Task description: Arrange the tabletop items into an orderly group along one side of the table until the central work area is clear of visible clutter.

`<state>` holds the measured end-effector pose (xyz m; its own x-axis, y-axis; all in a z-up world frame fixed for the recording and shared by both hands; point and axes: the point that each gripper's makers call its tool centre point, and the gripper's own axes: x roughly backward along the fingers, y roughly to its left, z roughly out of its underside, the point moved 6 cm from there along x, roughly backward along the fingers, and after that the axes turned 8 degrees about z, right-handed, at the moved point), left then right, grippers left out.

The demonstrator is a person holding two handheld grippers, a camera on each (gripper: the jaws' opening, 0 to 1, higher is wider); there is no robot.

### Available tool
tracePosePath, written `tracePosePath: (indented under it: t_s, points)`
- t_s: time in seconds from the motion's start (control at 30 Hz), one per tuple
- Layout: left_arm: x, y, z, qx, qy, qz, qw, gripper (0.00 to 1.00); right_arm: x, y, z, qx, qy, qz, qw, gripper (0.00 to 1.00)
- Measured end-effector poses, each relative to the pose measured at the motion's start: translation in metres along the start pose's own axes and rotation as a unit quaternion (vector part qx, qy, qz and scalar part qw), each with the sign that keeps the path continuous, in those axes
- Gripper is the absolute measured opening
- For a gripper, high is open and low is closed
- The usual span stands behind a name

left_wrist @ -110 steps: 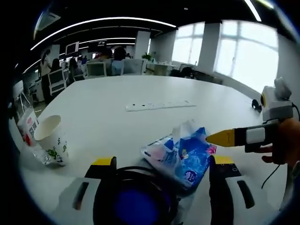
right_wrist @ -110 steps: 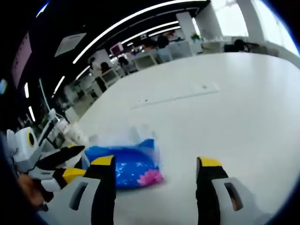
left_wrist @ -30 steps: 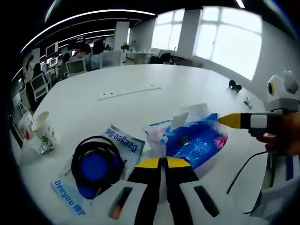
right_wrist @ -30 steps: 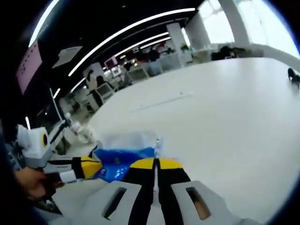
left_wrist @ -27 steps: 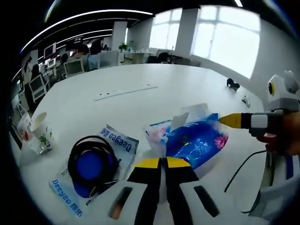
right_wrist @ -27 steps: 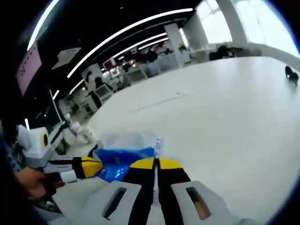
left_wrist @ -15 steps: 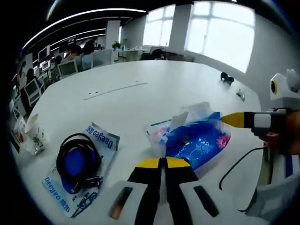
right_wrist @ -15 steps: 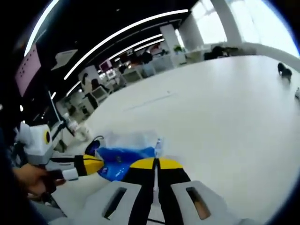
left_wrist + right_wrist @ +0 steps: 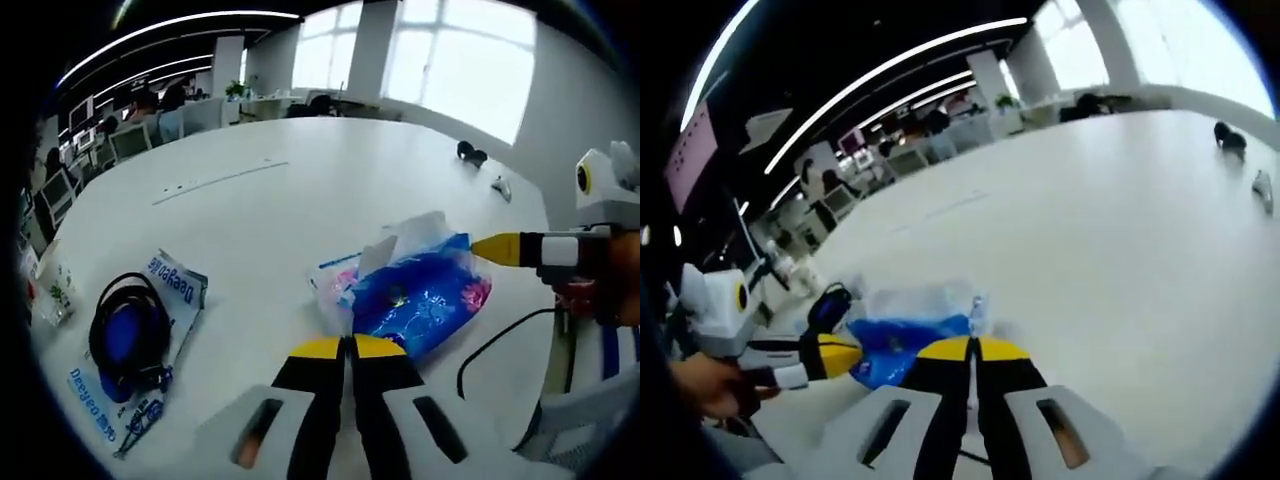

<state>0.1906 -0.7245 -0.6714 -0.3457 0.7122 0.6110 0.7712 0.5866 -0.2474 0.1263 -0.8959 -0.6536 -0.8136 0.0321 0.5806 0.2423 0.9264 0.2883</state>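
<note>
Both pairs of jaws are pressed together, and each looks pinched on an edge of the blue tissue pack (image 9: 415,300): the left gripper (image 9: 347,345) at its near, pale end, the right gripper (image 9: 972,345) at the opposite side, where clear wrapping sticks up just above its tips. From the left gripper view, the right gripper's yellow tip meets the pack at its far right corner, held by a hand (image 9: 605,290). The pack seems to be held between the two tools just above or on the white table (image 9: 300,200); whether it is lifted clear of the surface cannot be told.

Off to the left lie black headphones (image 9: 125,340) resting on a blue-and-white packet (image 9: 160,300), with a paper cup (image 9: 50,295) beyond them at the table's edge. A white power strip (image 9: 215,180) sits further out, and two small dark and pale objects (too small to identify) lie near the far right rim.

Judging by this, the step in hand is carrying the tissue pack toward the group at the side. The next move calls for keeping both grips even so the soft wrapper does not tear or slip, then setting it down beside the packet.
</note>
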Motion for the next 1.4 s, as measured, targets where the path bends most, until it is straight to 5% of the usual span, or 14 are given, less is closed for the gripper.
tracePosePath:
  t_s: [0.43, 0.83, 1.03, 1.4]
  points:
    - [-0.013, -0.004, 0.017, -0.005, 0.033, 0.006, 0.9994, 0.04, -0.014, -0.012, 0.015, -0.013, 0.024, 0.008, 0.9996, 0.0]
    - [-0.016, -0.002, 0.016, -0.002, 0.029, 0.007, 0.9995, 0.07, -0.014, -0.015, 0.018, -0.01, 0.033, 0.012, 0.9993, 0.0]
    - [-0.009, 0.002, 0.012, 0.014, 0.014, 0.011, 0.9997, 0.16, -0.01, -0.019, 0.013, -0.006, 0.036, 0.017, 0.9992, 0.03]
    - [0.014, 0.013, -0.001, 0.03, -0.034, -0.002, 0.999, 0.27, -0.004, -0.018, -0.017, -0.008, -0.006, 0.022, 0.9997, 0.16]
